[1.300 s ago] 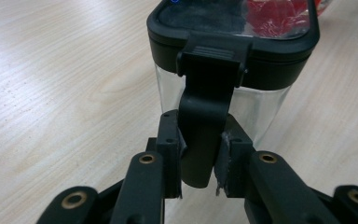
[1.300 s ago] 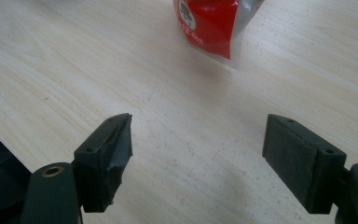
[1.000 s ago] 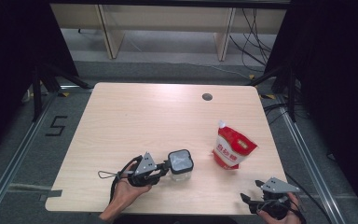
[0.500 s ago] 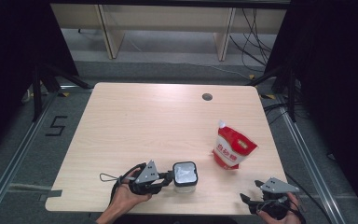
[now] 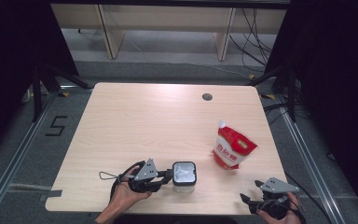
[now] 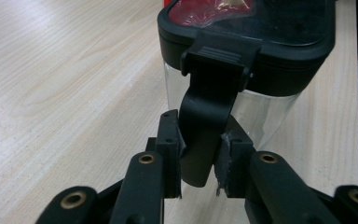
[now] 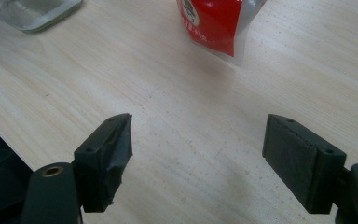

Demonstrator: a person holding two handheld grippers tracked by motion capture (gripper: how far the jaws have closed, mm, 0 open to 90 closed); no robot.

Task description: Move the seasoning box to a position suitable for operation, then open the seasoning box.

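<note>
pinching container [image 5: 184,175] latch [image 6: 208,126], left tongs [image 6: 200,156] level, low

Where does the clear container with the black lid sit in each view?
High view: clear container near the front table edge, at the left tongs.
Left gripper view: top centre, its latch clamped.
Right gripper view: top-left corner.
Shared landmark: red pouch.

clear jar [image 5: 184,183] black lid, red-white pouch [image 5: 233,150]
</note>
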